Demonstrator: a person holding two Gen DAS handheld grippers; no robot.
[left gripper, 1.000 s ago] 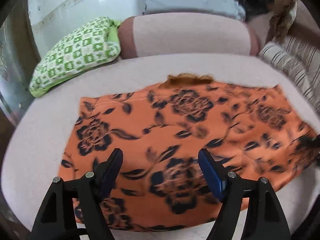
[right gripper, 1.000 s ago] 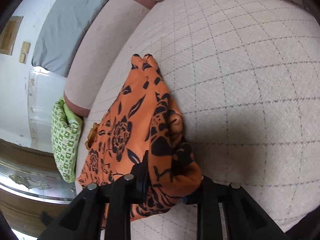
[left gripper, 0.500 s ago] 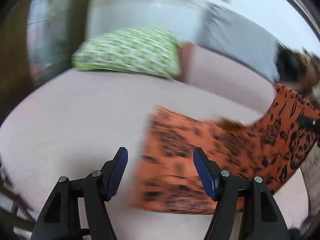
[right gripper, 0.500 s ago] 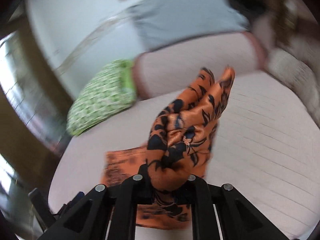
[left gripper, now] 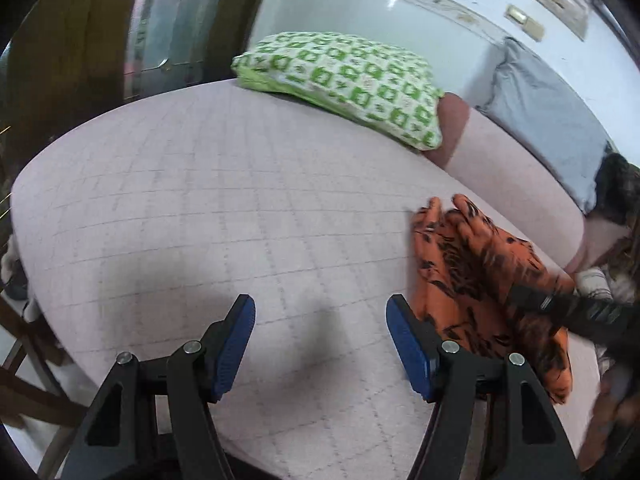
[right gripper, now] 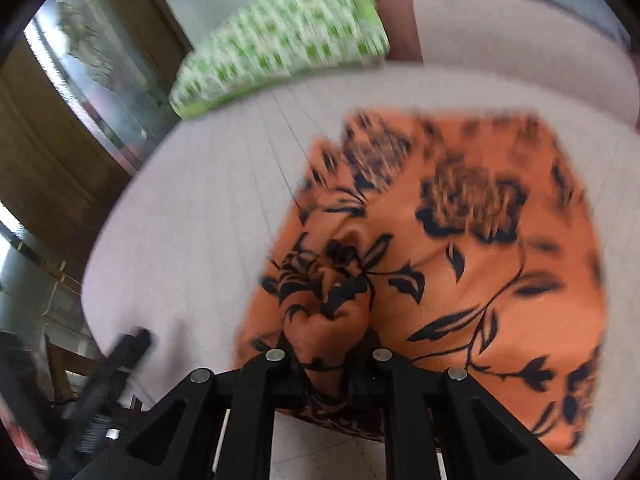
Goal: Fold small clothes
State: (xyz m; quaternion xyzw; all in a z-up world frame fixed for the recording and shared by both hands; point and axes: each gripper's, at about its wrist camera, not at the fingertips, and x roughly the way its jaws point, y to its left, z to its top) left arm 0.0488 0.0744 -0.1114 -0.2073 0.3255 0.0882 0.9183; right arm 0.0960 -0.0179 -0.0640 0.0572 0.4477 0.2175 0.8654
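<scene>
Pinching a bunched fold of the orange flowered cloth (right gripper: 460, 240), the right gripper (right gripper: 326, 364) has its jaws drawn close together on the fabric, which bulges up between them. The rest of the cloth spreads out beyond the jaws across the pale quilted bed (right gripper: 200, 220), blurred by motion. The left gripper (left gripper: 320, 344) holds nothing: its blue pads (left gripper: 236, 344) stand well apart over bare bedding, having narrowed a little in the last moment. In the left view the cloth (left gripper: 472, 280) lies to the right of that gripper, just beside its right finger, and the right gripper's dark body (left gripper: 568, 308) crosses over it. A green and white checked pillow (left gripper: 344, 80) rests at the far edge of the bed, next to a pinkish bolster (left gripper: 500, 160) and a grey cushion (left gripper: 548, 120) leaning on the wall.
</scene>
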